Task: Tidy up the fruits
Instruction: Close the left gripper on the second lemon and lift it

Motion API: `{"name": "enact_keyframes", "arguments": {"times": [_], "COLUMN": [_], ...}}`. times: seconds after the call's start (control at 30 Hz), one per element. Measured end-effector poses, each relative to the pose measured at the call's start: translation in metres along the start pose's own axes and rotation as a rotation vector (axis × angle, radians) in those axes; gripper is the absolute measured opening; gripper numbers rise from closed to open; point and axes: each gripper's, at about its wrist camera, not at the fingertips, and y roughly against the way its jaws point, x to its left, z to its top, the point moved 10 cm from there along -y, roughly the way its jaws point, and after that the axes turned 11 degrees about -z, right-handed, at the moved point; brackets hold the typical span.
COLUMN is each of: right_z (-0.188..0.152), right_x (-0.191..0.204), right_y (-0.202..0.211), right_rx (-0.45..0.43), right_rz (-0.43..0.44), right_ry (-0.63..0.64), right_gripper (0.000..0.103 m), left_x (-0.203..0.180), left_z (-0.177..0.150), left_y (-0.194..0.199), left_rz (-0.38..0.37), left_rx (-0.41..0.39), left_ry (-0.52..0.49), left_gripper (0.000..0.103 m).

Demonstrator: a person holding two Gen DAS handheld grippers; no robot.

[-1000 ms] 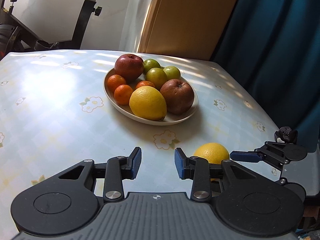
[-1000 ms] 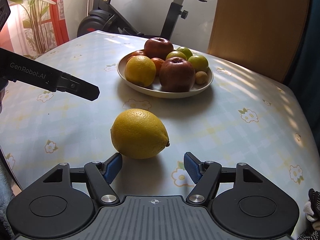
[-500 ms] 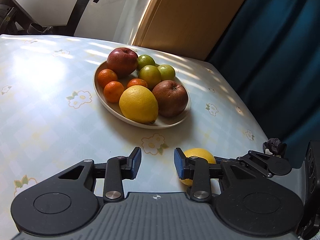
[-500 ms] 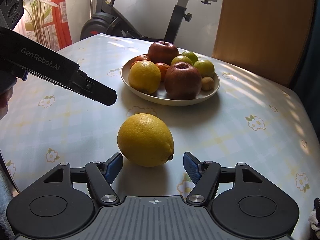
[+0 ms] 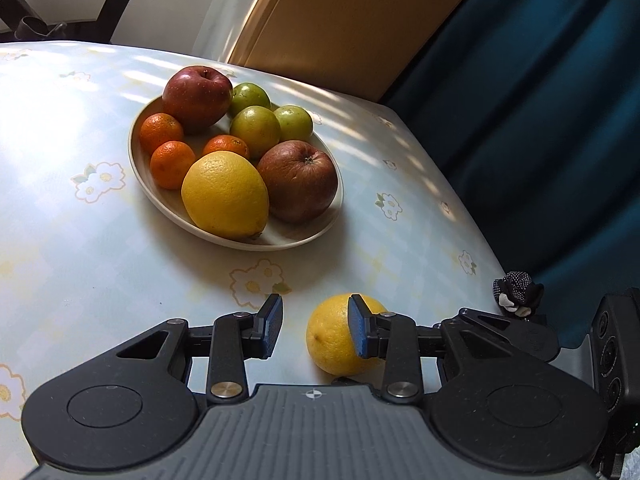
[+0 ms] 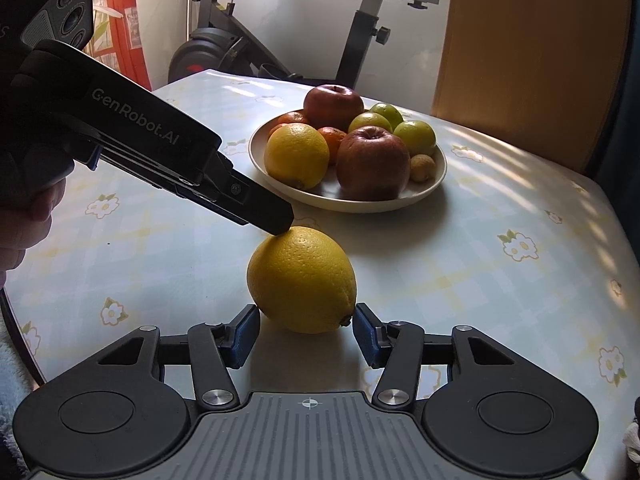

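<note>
Closest to me, my right hand-held gripper (image 6: 304,334) stands open with its pads on either side of the loose lemon (image 6: 301,279), not yet touching the skin; I judge this is the line-up for a pinch across its short width. The lemon lies on the surface (image 6: 500,300), apart from the plate. My left hand-held gripper (image 5: 314,330) is open too and carries nothing; in the right wrist view its tip hangs right at the top of the lemon, touching or nearly so, and it may crowd the lift. Farther on, the plate (image 6: 438,174) already holds another lemon (image 6: 297,155), two red apples, green fruits and mandarins, so free room looks scarce. An exercise bike (image 6: 360,32) stands beyond the surface's far edge.
</note>
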Motion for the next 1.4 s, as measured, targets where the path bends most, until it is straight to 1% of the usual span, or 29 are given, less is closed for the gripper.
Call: {"name": "enact_keyframes", "arguments": {"times": [0.17,0.37,0.57,0.83,1.0,1.2,1.4], "right_z": [-0.002,-0.002,-0.004,-0.003,-0.004,-0.005,-0.006], "right_x": [-0.001,-0.002,-0.003,-0.002,-0.003,-0.006,-0.007], "right_y": [0.000,-0.001,-0.001,0.002,0.002,0.001,0.001], "right_rx": [0.007,0.009,0.012,0.006,0.008,0.006,0.000], "right_rz": [0.006,0.014,0.011,-0.006,0.005,0.016,0.021], "right_ry": [-0.005,-0.018,-0.021,0.009,-0.008,-0.029,-0.042], "right_gripper": [0.046,0.046,0.046,0.047,0.048,0.048,0.048], "left_x": [0.001,-0.003,-0.006,-0.010,-0.013,-0.013,-0.013], "left_z": [0.000,-0.002,-0.003,-0.005,-0.007,-0.008,-0.008], "left_y": [-0.003,-0.003,-0.006,-0.009,-0.012,-0.013,-0.014], "left_rz": [-0.051,-0.079,-0.094,-0.105,-0.128,-0.148,-0.151], "left_rx": [0.001,0.010,0.015,0.014,0.024,0.030,0.026], "left_ry": [0.039,0.037,0.027,0.015,0.012,0.030,0.029], "left_gripper": [0.037,0.037,0.037,0.037,0.037,0.037,0.038]}}
